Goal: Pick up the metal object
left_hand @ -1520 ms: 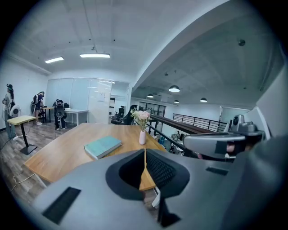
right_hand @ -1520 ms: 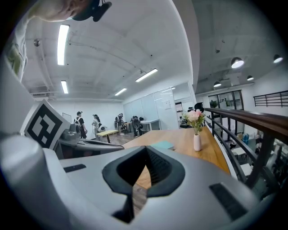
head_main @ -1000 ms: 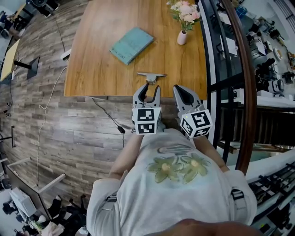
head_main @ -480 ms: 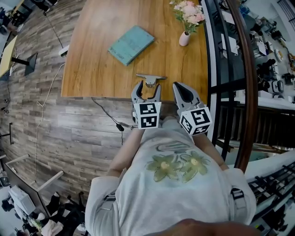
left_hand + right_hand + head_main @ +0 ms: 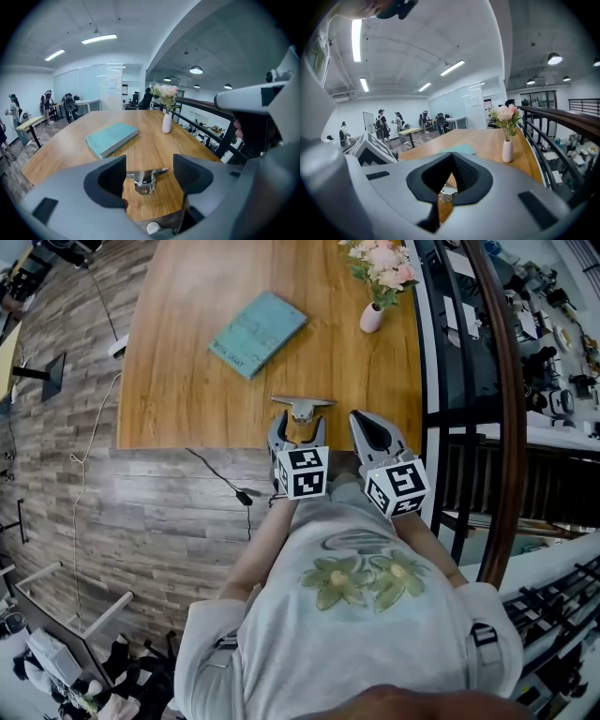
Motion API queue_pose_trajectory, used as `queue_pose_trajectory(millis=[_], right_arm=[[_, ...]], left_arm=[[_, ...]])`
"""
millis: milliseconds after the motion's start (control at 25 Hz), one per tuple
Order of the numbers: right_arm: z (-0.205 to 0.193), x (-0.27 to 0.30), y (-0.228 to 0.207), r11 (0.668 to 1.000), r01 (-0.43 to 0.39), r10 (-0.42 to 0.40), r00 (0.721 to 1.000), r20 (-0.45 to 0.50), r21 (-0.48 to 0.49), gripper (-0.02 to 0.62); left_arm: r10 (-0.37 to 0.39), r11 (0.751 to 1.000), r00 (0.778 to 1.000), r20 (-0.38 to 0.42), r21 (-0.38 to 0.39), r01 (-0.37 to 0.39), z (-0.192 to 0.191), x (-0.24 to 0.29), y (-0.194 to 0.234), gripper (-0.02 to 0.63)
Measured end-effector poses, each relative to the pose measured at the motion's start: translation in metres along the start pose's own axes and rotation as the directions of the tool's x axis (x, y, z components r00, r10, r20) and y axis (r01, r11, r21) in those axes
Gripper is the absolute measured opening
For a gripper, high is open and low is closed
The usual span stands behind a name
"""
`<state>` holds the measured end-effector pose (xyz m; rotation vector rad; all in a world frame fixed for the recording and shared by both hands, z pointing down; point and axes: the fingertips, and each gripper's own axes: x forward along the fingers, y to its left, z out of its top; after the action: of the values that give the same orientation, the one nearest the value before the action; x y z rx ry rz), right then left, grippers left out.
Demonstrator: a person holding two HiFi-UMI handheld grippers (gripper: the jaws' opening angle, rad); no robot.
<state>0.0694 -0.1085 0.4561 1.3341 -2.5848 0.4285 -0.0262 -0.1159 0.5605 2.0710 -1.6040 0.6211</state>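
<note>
Metal object (image 5: 302, 408) near table (image 5: 187, 432) edge | left tool (image 5: 299, 434) just opening wide, empty | right tool (image 5: 362, 420) seemingly shut

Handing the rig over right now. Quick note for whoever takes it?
Left gripper: open, jaws have just been opening, pads touch nothing; it is lined up on the metal object, which lies just ahead.
Right gripper: shut, empty, beside the left at the table edge.
Metal object: flat on the table near the front edge, untouched.
Done: approach. Left to do: move in, close on it, lift.
</note>
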Motion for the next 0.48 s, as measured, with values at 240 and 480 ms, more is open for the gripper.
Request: queue_pose_trajectory(millis=[240, 480], right_arm=[[-0.008, 0.007, -0.007, 1.0, 0.0, 0.001, 1.0, -0.027, 0.01, 0.007], [-0.016, 0.013, -0.009, 1.0, -0.002, 0.003, 0.999, -0.048, 0.026, 0.008]], left_arm=[[0.036, 0.999, 0.998, -0.052, -0.013, -0.037, -0.015, 0.027, 0.006, 0.311], [0.038, 0.998, 0.99, -0.134, -0.048, -0.045, -0.042, 0.048, 0.013, 0.312]])
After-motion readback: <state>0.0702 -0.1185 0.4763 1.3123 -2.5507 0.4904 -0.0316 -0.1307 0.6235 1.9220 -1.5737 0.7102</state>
